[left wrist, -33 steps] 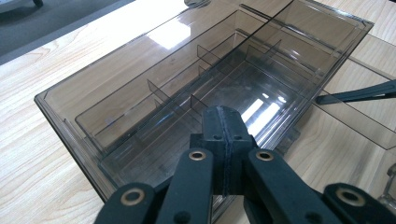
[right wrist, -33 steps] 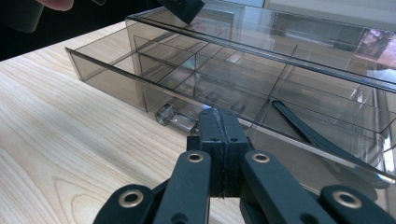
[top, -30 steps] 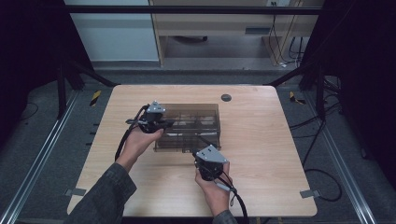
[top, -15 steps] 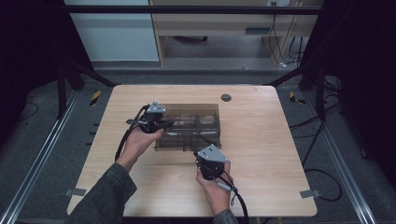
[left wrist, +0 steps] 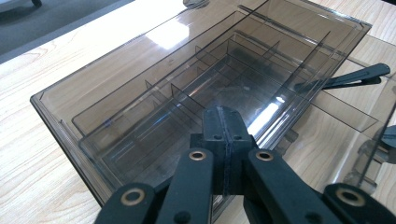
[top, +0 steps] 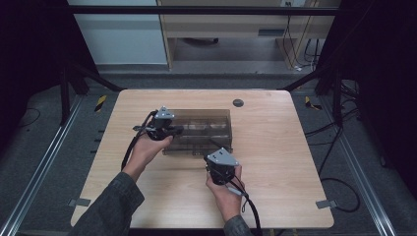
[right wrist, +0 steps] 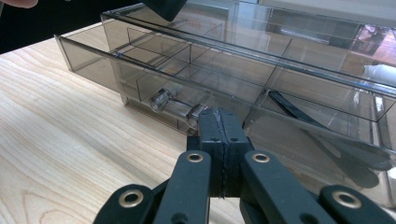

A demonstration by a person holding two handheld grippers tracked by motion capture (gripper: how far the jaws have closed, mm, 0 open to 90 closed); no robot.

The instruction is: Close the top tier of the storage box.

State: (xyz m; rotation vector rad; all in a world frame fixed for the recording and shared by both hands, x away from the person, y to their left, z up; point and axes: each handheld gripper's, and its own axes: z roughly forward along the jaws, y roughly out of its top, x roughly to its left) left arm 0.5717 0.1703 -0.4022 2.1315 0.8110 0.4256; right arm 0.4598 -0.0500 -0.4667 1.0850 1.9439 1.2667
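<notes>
Smoked plastic drawer box [top: 201, 130] on table [top: 275, 162]; drawer partly out, black utensil [right wrist: 327, 140] inside. Left gripper [left wrist: 223, 123] pressed together on top, steadying; right gripper [right wrist: 219, 126] pressed together at clear handle [right wrist: 177, 106]. Drawer travel likely unfinished.

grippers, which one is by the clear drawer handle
The right gripper, at the front of the smoky box: its shut jaws sit beside the clear handle. The left gripper is over the box's top at its left end.
</notes>
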